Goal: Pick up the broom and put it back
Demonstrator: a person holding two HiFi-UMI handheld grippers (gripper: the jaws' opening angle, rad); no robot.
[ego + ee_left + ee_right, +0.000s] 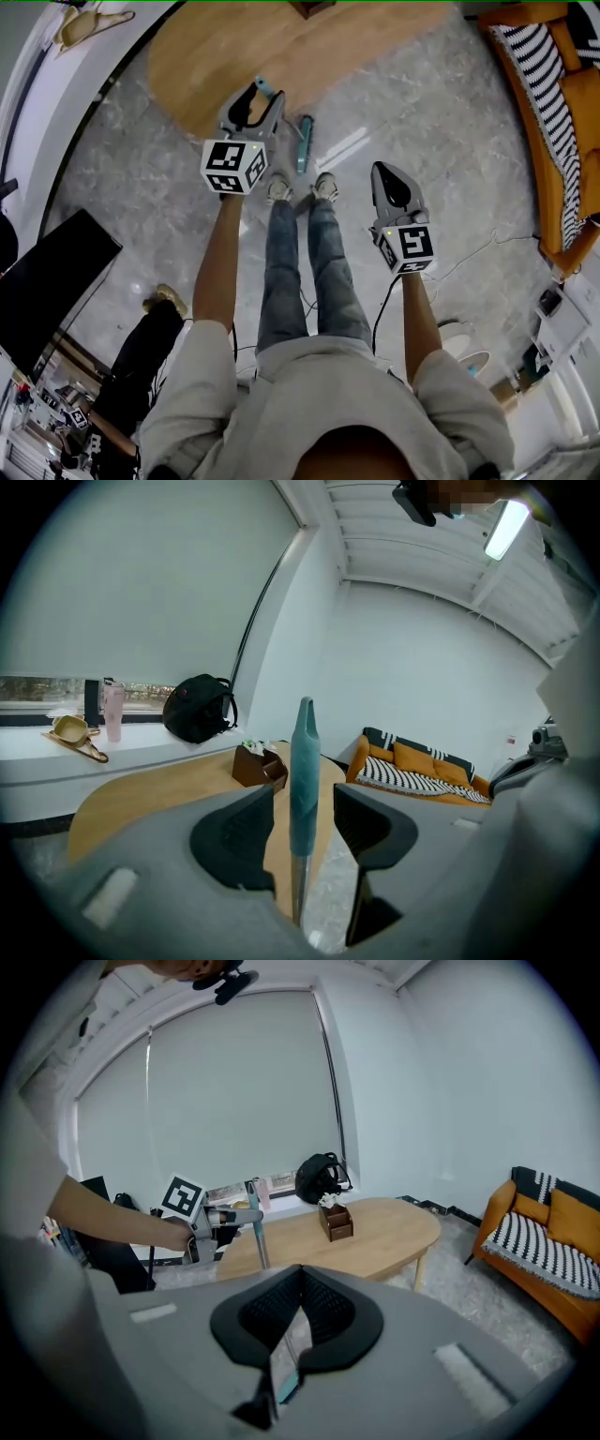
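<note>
two grippers were out in front of the person, and only the left gripper (262,101) was at the broom (304,761). the broom stood close to upright at the near edge of the oval wooden desk (216,56). its head (303,145) was down on the grey marbled floor (422,112), just beyond the person's shoes (300,187). in the left gripper view the teal handle rose through the gap between the jaws, roughly midway, its tip well above them. the jaws stood wide apart. a strip of background showed on either side of the handle, so neither pad pressed on it. whether the handle touched the gripper's body lower down could not be told.

the right gripper (301,1274) hung off to the right, well apart from the broom, pointing down toward the floor. its jaws were together, tips meeting, with nothing between them.

on the desk behind the handle sat a small brown box (258,764), and a black bag (197,708) rested on the window sill (56,747). an orange sofa (579,98) with a striped cushion stood off to the right.
</note>
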